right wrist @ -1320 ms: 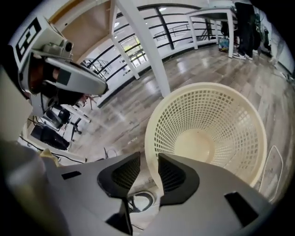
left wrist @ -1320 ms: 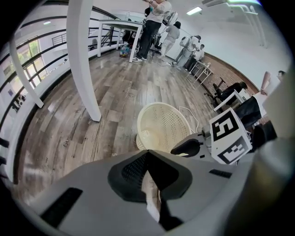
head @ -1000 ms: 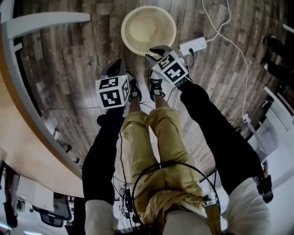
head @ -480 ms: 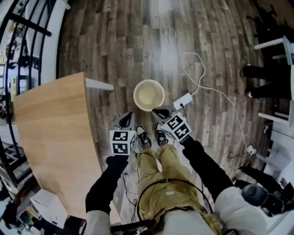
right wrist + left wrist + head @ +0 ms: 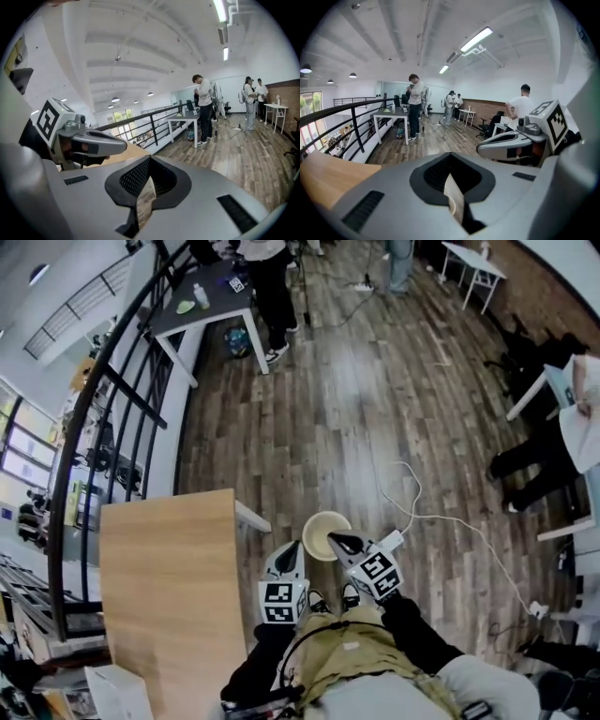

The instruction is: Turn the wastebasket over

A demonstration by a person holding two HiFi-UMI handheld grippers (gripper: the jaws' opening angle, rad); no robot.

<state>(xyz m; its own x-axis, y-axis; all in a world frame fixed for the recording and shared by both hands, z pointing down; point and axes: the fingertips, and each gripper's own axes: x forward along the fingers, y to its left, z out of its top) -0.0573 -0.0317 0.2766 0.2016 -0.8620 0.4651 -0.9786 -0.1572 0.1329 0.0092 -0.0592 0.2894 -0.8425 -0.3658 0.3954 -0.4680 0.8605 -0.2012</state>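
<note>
Left tool (image 5: 292, 549): jaws together, nothing between them. Right tool (image 5: 335, 540): jaws together, nothing between them. The tools sit side by side. Basket (image 5: 323, 531): mouth-up on the floor (image 5: 356, 409), just past both tips.

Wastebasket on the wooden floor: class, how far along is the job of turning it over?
Done, apparently: the cream round slatted wastebasket stands mouth-up on the wooden floor, touched by neither gripper. In hand: nothing; the left gripper and right gripper are both shut and empty, held above the basket. Left: seemingly nothing, unless it should end mouth-down.
</note>
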